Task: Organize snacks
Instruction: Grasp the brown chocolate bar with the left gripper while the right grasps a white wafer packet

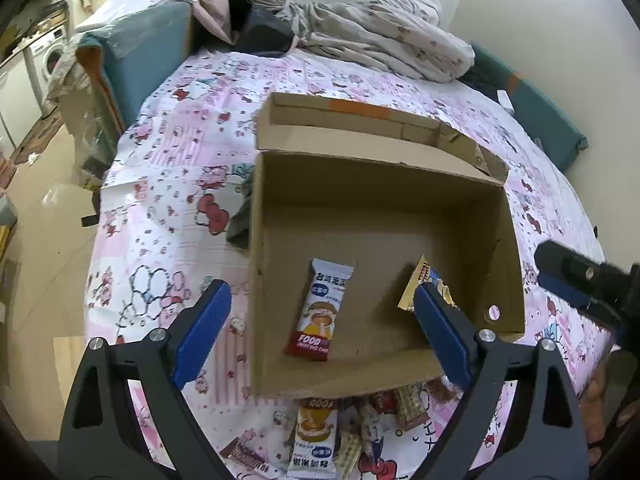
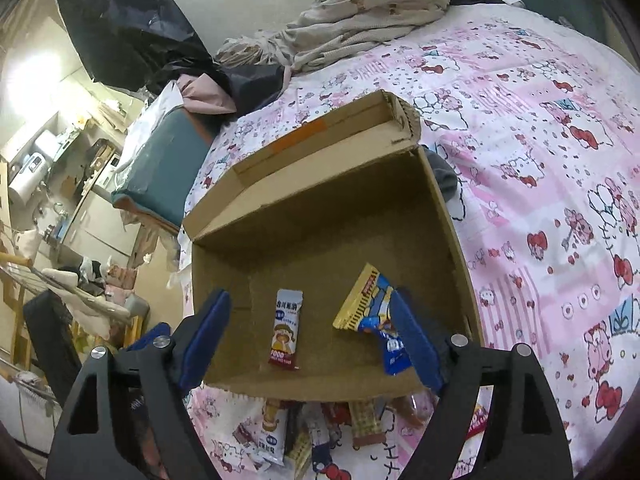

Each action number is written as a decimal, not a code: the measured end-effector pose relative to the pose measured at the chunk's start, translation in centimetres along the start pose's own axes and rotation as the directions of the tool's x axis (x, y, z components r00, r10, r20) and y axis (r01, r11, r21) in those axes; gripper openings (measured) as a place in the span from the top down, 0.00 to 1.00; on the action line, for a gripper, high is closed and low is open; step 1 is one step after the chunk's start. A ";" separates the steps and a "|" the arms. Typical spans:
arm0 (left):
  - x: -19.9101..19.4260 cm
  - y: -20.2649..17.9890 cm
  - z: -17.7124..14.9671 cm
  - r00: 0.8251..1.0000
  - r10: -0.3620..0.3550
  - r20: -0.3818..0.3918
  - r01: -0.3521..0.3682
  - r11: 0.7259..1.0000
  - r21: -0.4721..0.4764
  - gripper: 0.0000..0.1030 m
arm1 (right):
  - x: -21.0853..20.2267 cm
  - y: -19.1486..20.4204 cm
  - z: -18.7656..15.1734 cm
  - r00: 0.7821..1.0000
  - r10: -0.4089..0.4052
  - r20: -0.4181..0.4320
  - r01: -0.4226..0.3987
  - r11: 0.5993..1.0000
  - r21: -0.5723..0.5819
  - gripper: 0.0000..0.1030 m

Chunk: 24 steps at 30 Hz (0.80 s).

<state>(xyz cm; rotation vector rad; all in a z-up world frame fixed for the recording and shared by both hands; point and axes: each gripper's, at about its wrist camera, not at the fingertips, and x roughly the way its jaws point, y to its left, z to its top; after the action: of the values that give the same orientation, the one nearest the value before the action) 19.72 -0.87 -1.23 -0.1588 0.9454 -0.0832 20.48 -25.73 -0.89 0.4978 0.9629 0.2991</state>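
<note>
An open cardboard box [image 1: 380, 188] [image 2: 320, 208] lies on a pink cartoon bedsheet. On its floor lie a white and red rice cake bar [image 1: 320, 312] [image 2: 285, 330] and a yellow and blue packet [image 1: 420, 284] [image 2: 368, 304], apart from each other. My left gripper [image 1: 320, 286] hovers open over the box's near side, nothing between its pads. My right gripper [image 2: 310, 296] [image 1: 576, 280] is also open above the box, holding nothing. A pile of several loose snacks [image 1: 360, 428] [image 2: 320, 432] lies on the sheet just before the box's near wall.
A bundled floral blanket [image 1: 380, 36] [image 2: 360, 12] lies at the far end of the bed. A teal plastic-wrapped block [image 1: 140, 56] [image 2: 160, 160] stands at the far left corner. A dark cloth [image 1: 240, 220] [image 2: 444, 176] pokes out beside the box. The bed's edge drops to the floor [image 1: 44, 240].
</note>
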 end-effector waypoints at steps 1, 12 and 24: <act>-0.3 0.2 0.0 1.000 0.002 -0.004 -0.002 1.000 -0.002 0.12 | -0.1 0.0 -0.3 1.000 -0.004 -0.006 0.004 1.000 0.003 0.19; -2.8 2.6 -2.6 0.998 0.052 -0.027 -0.052 0.998 -0.017 0.12 | -2.2 -0.2 -4.4 0.999 0.002 -0.045 -0.001 1.000 0.013 0.19; -4.1 4.9 -5.7 0.989 0.125 -0.079 -0.131 0.989 -0.068 0.12 | -4.2 -1.7 -7.7 0.999 -0.017 -0.043 0.021 0.995 0.094 0.19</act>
<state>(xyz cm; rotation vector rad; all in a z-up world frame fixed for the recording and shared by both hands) 12.68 3.99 -2.04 -0.1629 1.0316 0.0643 11.84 -27.01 -2.46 0.5707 1.0258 0.2488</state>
